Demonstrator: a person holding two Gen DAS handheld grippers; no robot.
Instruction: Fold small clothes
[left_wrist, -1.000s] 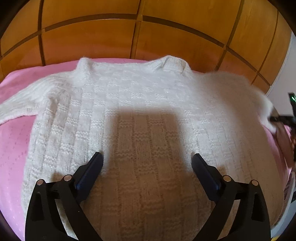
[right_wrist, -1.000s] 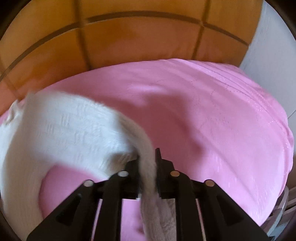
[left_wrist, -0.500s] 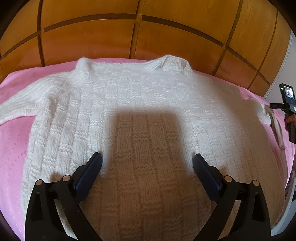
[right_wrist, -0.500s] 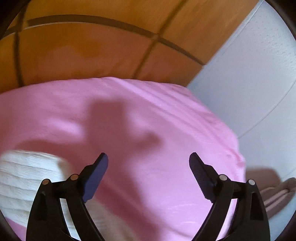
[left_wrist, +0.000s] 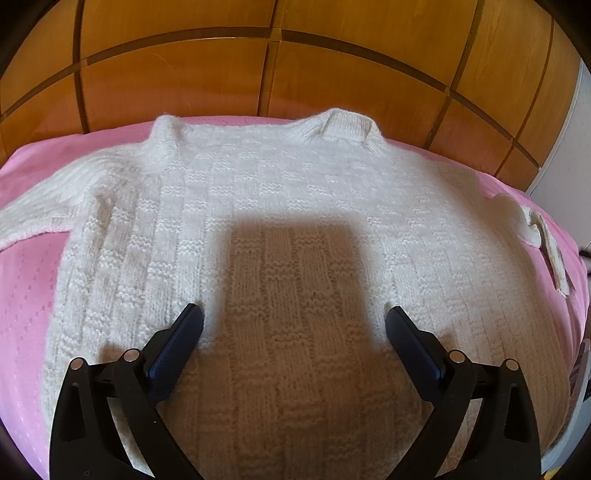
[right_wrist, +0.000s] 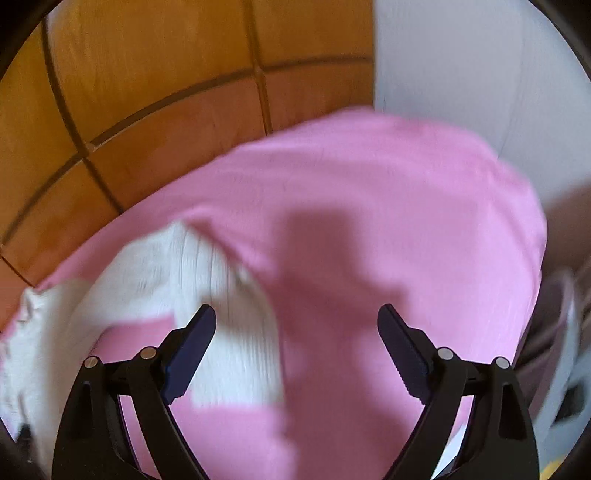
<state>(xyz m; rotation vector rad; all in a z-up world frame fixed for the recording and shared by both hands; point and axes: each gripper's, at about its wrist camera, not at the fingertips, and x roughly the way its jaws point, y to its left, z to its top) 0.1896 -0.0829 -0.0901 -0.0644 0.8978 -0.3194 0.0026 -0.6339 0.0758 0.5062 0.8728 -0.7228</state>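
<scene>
Left wrist view: the left gripper (left_wrist: 293, 325) points steeply down over the one white sweater (left_wrist: 295, 206), jaws spread, grasping nothing. The sweater lies flat on the pink bedspread (left_wrist: 26, 302), collar toward the wooden headboard (left_wrist: 177, 77); bare bedspread shows on both sides.

Right wrist view, blurred: the right gripper (right_wrist: 295, 325) is released, its jaws just opened, nothing between them. One sleeve (right_wrist: 177, 280) lies lower left; bare pink fills the rest up to the wall (right_wrist: 480, 66).

A home bedroom is being shown: a bed is being covered by a pink quilted bedspread (left_wrist: 33, 295), backed by a panelled honey-coloured wooden headboard (left_wrist: 184, 74), with a white wall (right_wrist: 461, 55) being seen at the right.
</scene>
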